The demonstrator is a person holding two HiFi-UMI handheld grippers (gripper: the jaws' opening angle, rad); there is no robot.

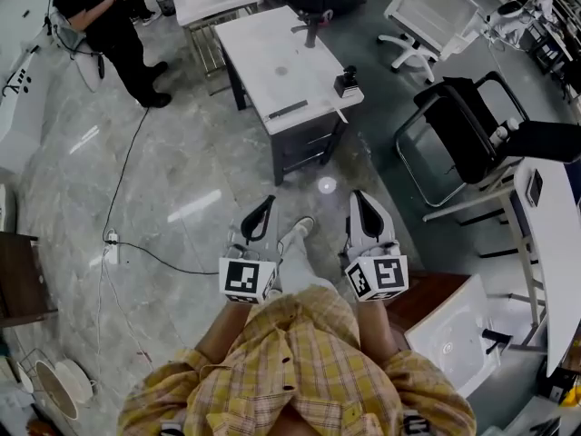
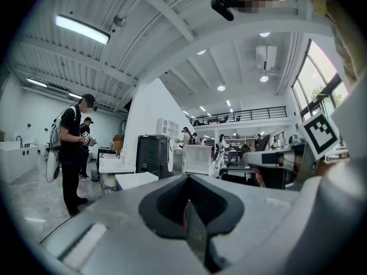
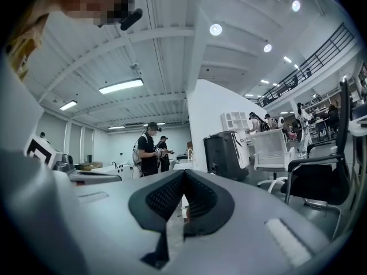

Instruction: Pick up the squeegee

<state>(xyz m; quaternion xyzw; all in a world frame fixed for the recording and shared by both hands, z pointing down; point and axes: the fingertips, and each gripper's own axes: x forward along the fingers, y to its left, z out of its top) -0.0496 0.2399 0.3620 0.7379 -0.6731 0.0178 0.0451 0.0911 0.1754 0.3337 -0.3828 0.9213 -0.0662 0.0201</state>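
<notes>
Shown clenched and empty: left gripper, right gripper; well ahead, white table; near its edge, slim dark bar, too small to identify as squeegee.

Table ahead; swivel chair right of table; standing person left of table; cable on floor

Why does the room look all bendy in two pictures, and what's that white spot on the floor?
Left gripper view and right gripper view: wide lenses bend the ceiling into curves and leave black corners. Head view: the white spot is likely glare on the shiny floor.
</notes>
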